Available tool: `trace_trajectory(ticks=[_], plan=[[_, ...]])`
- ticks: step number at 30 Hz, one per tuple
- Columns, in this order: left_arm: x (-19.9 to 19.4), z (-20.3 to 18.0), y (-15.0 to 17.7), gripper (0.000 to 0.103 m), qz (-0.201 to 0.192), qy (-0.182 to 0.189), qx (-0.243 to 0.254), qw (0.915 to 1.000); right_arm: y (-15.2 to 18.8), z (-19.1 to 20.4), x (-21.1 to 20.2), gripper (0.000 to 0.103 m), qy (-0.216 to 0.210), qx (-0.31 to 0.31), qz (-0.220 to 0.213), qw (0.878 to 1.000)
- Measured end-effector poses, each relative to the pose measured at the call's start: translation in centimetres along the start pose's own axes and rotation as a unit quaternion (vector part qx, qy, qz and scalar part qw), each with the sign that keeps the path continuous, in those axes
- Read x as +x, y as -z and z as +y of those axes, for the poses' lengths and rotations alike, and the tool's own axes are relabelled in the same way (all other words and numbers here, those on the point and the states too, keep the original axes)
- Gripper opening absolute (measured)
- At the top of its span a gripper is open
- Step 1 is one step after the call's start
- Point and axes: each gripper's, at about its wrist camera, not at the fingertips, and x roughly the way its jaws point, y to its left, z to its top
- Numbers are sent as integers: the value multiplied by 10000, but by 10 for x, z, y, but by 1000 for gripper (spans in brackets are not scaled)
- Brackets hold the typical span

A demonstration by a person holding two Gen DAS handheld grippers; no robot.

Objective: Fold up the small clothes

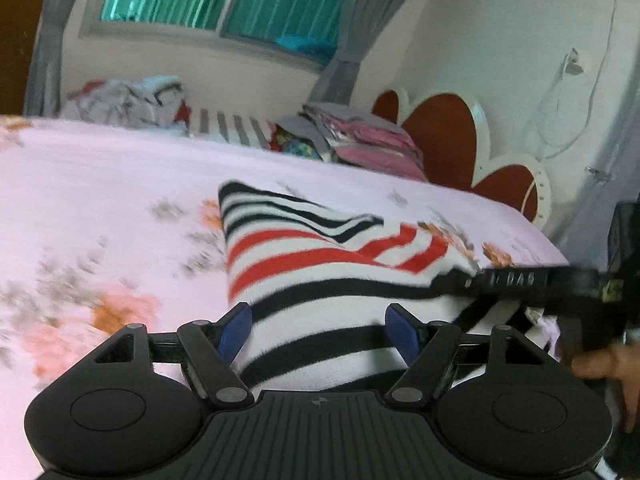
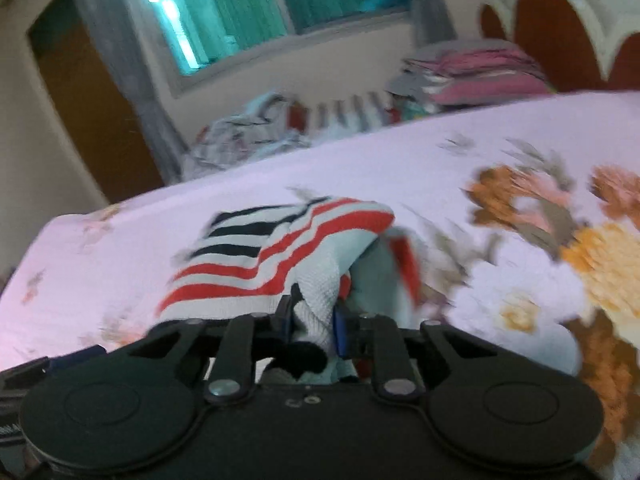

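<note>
A small knit garment [image 1: 320, 264] with black and red stripes on white lies rumpled on the pink floral bed sheet [image 1: 100, 184]. My left gripper [image 1: 320, 332] is open over its near edge, with the blue pads [image 1: 236, 332] wide apart and the cloth lying loose between them. In the right wrist view my right gripper [image 2: 313, 324] is shut on a bunched fold of the same garment [image 2: 280, 256], lifted a little off the sheet. The right tool's black finger [image 1: 516, 280] reaches onto the garment's right corner in the left wrist view, with a hand [image 1: 612, 364] behind it.
A stack of folded pink and grey clothes [image 1: 368, 140] sits at the far side of the bed by the red and white headboard [image 1: 440, 136]. A loose heap of clothes [image 1: 128, 100] lies at the far left under the window. The floral sheet [image 2: 520, 200] spreads to the right.
</note>
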Motion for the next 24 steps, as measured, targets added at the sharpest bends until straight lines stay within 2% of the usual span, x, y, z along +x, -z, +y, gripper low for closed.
trace_trajectory(ticks=[2,5,7,12,16,20,22,23,24], plan=[[13,-3,6,73,198,-29,-5,9998,9,-14,11,19,-176,332,284,9989],[21,-7,13,73,205,-224,330,9990,14,-17,13,22,-233,474,275,9982],[21,-5,13,73,242,-235,374,9987,11,-17,12,27,-307,529,339,9976],[17,2,14,73,299,-217,295,9989,16,-28,-10,34,-444,800,390,9950],[18,5,16,73,301,-208,290,9989,31,-32,-29,35,-429,770,458,9951],[19,6,18,73,312,-216,230,9990,45,-32,-45,43,-392,763,548,9948],[20,6,19,73,305,-240,225,9990,53,-30,-49,42,-399,700,632,9947],[20,5,19,73,301,-251,233,9990,57,-27,-48,37,-345,605,693,9952],[20,4,20,73,302,-257,241,9989,60,-25,-47,26,-236,492,717,9959]])
